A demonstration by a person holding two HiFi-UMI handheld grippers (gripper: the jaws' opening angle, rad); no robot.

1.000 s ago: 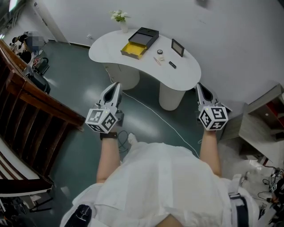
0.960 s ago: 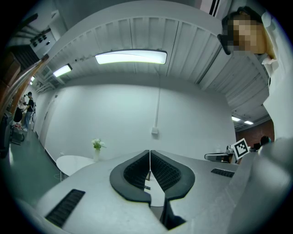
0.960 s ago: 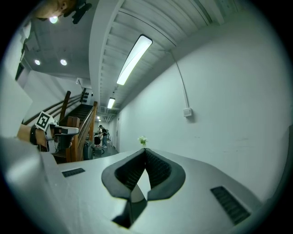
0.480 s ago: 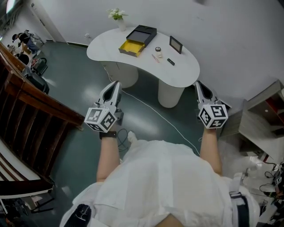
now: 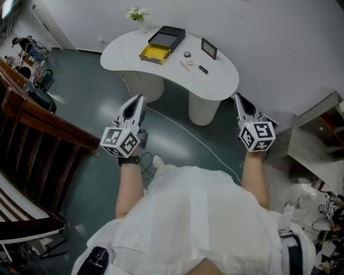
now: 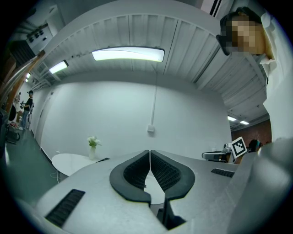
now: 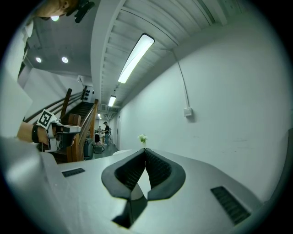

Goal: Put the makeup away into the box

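1. Makeup, small pieces on the white kidney-shaped table (image 5: 217,83): round pale compact (image 5: 187,54), thin pale stick (image 5: 184,65), short black tube (image 5: 203,69) and dark flat square case (image 5: 209,48). All lie well ahead of both grippers' tips, out of reach.
2. Handling, judged: light, rigid, smooth, likely slippery. The stick and tube may roll. Pinch those two across the middle, the compact across its rim, and the case by opposite edges.
3. Black box with yellow open tray (image 5: 161,44): beside the makeup, far ahead of the left gripper.
4. Left gripper (image 5: 141,99): jaws pressed together, nothing between them.
5. Right gripper (image 5: 237,96): clenched, also empty.
6. White vase of flowers (image 5: 137,16): beyond the box.
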